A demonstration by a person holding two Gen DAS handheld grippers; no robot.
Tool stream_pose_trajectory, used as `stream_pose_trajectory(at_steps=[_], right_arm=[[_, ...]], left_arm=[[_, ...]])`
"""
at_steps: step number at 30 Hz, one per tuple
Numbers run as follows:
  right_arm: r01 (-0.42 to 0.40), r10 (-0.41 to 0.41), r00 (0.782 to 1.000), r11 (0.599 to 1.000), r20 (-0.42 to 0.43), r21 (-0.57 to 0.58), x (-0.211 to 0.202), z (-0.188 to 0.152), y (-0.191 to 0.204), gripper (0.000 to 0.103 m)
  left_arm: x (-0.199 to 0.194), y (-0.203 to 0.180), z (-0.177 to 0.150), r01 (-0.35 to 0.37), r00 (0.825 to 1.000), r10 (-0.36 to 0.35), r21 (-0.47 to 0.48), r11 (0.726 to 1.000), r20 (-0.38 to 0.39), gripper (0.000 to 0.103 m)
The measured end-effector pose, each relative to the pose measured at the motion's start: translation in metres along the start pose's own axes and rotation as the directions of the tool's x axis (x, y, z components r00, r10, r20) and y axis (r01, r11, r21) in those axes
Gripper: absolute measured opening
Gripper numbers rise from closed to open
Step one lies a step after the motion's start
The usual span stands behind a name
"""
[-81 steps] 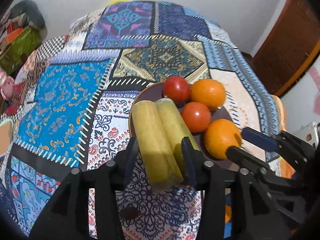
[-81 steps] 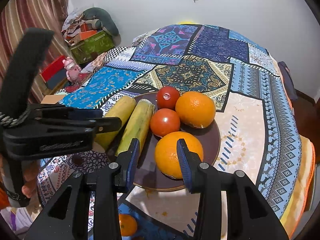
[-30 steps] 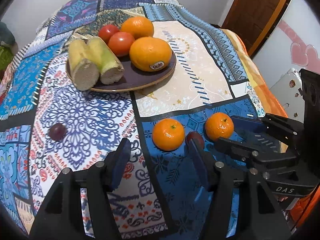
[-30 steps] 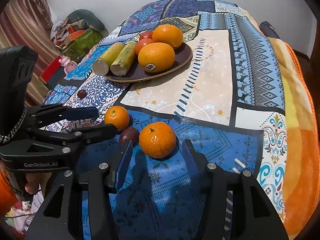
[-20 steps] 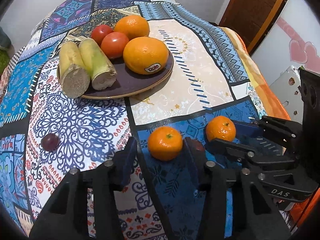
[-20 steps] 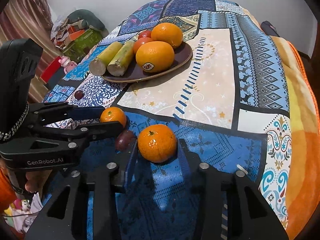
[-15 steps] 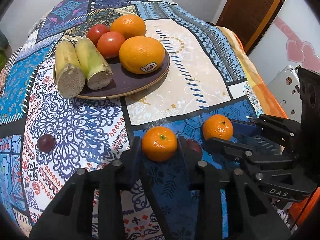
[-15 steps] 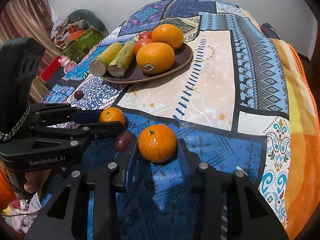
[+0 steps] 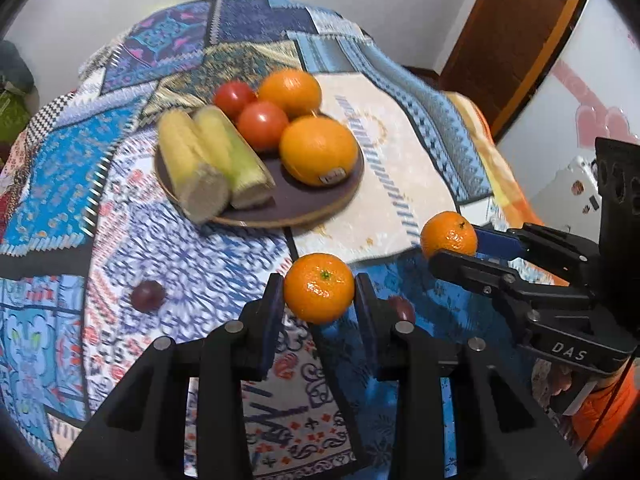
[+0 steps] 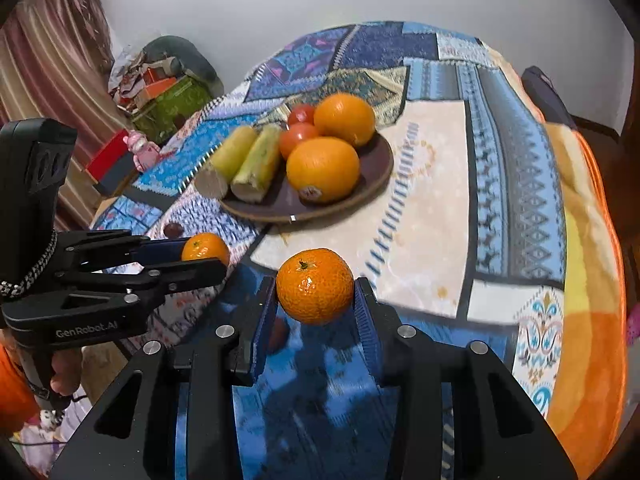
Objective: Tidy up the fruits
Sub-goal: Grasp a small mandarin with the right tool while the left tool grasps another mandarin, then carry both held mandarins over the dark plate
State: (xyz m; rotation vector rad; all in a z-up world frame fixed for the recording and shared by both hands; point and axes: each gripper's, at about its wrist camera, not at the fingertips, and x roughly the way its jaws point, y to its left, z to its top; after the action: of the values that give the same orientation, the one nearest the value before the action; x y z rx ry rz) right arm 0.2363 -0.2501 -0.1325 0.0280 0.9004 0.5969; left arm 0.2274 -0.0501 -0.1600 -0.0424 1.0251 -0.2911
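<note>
My left gripper (image 9: 319, 297) is shut on a small mandarin (image 9: 319, 292) and holds it a little above the patchwork cloth. My right gripper (image 10: 315, 300) is shut on a second mandarin (image 10: 315, 286), also off the cloth. Each gripper shows in the other's view: the right gripper (image 9: 456, 246) with its mandarin (image 9: 449, 235), the left gripper (image 10: 202, 256) with its mandarin (image 10: 205, 247). Beyond them a dark brown plate (image 9: 296, 208) carries two big oranges, two tomatoes and two yellow-green stalk pieces.
One dark plum (image 9: 148, 295) lies on the cloth at the left, another plum (image 9: 401, 308) just right of my left fingers. The table edge drops off at the right by a wooden door (image 9: 516, 40). Boxes and clutter (image 10: 168, 96) sit against the far-left wall.
Both grippers closed on the two mandarins that lay on the blue patch and lifted them off the cloth. The plums stayed where they were.
</note>
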Motion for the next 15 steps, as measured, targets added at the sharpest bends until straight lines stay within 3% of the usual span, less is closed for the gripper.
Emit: stream_pose_trajectory(at_steps=[15], right_arm=[[0.003,0.004,0.995,0.998,0.104,-0.067,0.004,0.062,0.024,0.036]], left_arm=[[-0.037,0.031,0.048,-0.04,0.989,0.046,-0.042,0.998,0.138,0.035]])
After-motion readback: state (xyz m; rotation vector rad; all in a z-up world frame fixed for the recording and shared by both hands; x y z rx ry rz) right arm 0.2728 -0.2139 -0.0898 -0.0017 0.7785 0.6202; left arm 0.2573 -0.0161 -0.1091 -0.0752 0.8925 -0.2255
